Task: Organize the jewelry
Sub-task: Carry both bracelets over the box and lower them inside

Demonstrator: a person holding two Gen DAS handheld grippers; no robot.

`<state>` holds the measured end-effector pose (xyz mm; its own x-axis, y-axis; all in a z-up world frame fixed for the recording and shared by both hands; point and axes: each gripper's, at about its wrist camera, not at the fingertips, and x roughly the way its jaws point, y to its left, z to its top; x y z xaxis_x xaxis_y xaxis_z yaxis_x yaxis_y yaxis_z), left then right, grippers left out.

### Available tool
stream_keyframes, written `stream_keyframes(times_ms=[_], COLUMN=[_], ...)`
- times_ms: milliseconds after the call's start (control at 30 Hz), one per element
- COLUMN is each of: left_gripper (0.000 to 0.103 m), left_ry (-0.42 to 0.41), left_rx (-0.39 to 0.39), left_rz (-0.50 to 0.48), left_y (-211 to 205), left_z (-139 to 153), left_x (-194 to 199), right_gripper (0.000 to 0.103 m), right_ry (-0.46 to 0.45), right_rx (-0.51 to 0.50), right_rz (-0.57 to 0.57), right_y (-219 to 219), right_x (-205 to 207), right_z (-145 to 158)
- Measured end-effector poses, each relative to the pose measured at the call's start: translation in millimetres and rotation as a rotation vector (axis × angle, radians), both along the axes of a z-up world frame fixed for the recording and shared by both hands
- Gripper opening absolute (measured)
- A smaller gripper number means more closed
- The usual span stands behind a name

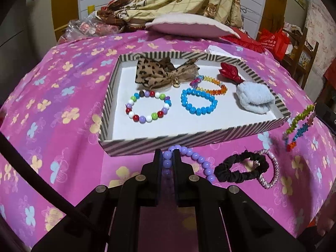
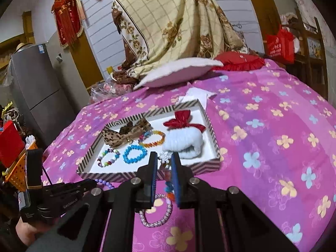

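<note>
The left tongs (image 1: 168, 157) are closed on a lilac round-bead bracelet (image 1: 195, 159), pinching a few beads between the pads while the rest of the loop trails toward four o'clock onto the pink flowered bedspread (image 1: 63, 84). The grip sits just short of the near wall of the shallow striped cardboard box (image 1: 147, 142) with a white floor.

The right tongs (image 2: 164, 163) hold a multicoloured flower-bead strand (image 2: 168, 180) that dangles between the pads; in the left view the same strand hangs in the air at three o'clock, off the box's right corner. The jaws look narrowed around it, gripping rather than open.

Inside the box lie a leopard-print fabric bow (image 1: 161, 73) at twelve o'clock, a mixed-colour bead bracelet (image 1: 148, 108) at nine, a blue bead bracelet (image 1: 198, 103) in the middle, a rainbow crystal bracelet (image 1: 212, 85) behind it, and a pale blue fluffy scrunchie with red bow (image 1: 252, 98) at three. On the bedspread, at four o'clock from the left tongs, a black fabric scrunchie (image 1: 239, 168) overlaps a pink-white woven bangle (image 1: 271, 172).

To do this step well, I would lift the lilac loop high enough that its trailing end clears the wall, carry it toward the bare white floor at six o'clock in the box, and release only when the beads rest flat, clear of the mixed-colour bracelet. The dangling strand likely wants the front-right corner.
</note>
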<state>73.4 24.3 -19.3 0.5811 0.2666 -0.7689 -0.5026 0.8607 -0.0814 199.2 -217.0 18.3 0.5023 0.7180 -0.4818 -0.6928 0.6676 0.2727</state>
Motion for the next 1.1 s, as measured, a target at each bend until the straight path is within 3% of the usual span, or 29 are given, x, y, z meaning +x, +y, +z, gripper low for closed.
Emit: stream_keyframes(times_ms=[233,333,533,700,867,1100], left_gripper=[0.000,0.000,0.000,0.000,0.000,0.000], left_ry=[0.013,-0.002,-0.081,-0.122,-0.136,-0.099], left_rx=[0.042,0.023,0.033,0.048,-0.010,-0.149], left_rz=[0.007,0.000,-0.012,-0.019,-0.020,-0.075], left_y=[-2.8,-2.3,2.2,14.7,24.7,30.4], left_z=[8.2,18.1,65.5,94.8,88.2,35.4], left_x=[0.5,-1.7,-4.8,14.7,39.9,67.1], right_gripper=[0.013,0.013,0.013,0.013,0.013,0.013], right_ry=[-0.021,-0.004,0.020,0.095,0.174,0.168], right_rx=[0.030,0.067,0.116,0.151,0.095,0.077], right_rz=[0.020,0.034,0.079,0.115,0.157,0.187], right_y=[9.1,15.4,41.7,56.4,76.9,88.0], right_x=[6.0,17.5,46.9,65.1,76.5,71.1], right_z=[18.6,29.9,44.3,24.1,-1.0,-3.5])
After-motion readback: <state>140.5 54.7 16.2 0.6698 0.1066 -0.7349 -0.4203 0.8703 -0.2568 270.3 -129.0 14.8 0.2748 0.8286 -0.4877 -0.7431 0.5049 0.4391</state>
